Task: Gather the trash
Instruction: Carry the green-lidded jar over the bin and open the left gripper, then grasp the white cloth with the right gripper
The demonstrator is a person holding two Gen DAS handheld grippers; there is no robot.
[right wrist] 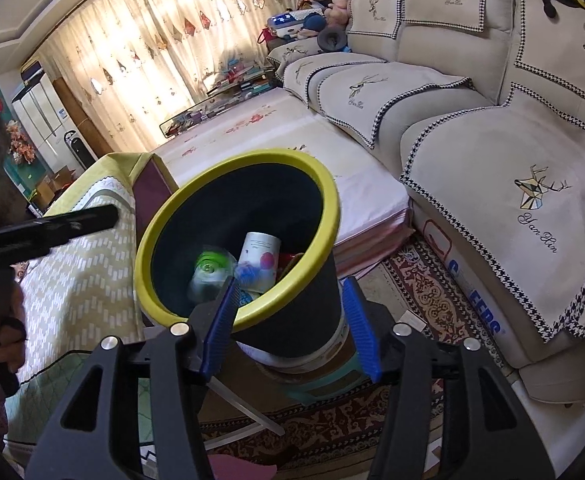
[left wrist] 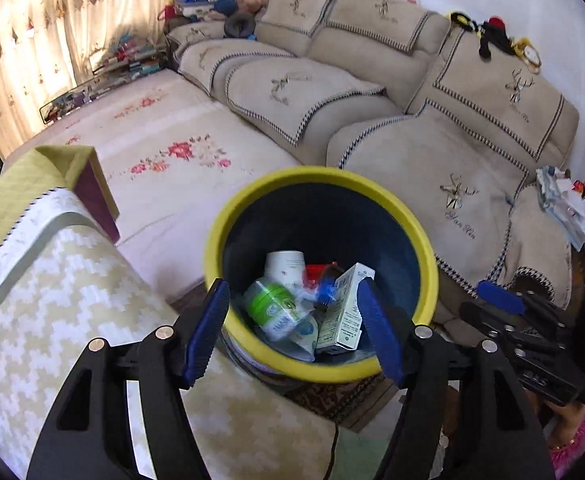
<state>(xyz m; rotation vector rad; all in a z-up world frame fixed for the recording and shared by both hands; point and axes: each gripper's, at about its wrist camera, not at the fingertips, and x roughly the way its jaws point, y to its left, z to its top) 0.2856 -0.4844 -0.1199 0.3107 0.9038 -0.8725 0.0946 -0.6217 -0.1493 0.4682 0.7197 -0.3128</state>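
Note:
A dark trash bin with a yellow rim (left wrist: 320,172) stands right under my left gripper (left wrist: 294,322). That gripper is open, with nothing between its blue pads (left wrist: 208,328). Inside the bin lie a green-lidded jar (left wrist: 272,300), slightly blurred, a white cup (left wrist: 284,264), a white carton (left wrist: 344,308) and something red (left wrist: 316,272). My right gripper (right wrist: 290,322) is open too and holds nothing. It hangs at the near side of the bin (right wrist: 332,200), whose dark wall shows between its fingers. Each gripper shows at the edge of the other's view, the right one (left wrist: 500,300) and the left one (right wrist: 52,224).
The bin rests on a white tub on a teal stool (right wrist: 332,384). A table with a patterned cloth (left wrist: 72,300) is on the left. A beige sofa (left wrist: 452,168) lies behind and to the right, with crumpled paper (left wrist: 564,200) on its arm. There is a floral mat (left wrist: 164,152) and a patterned rug (right wrist: 424,288).

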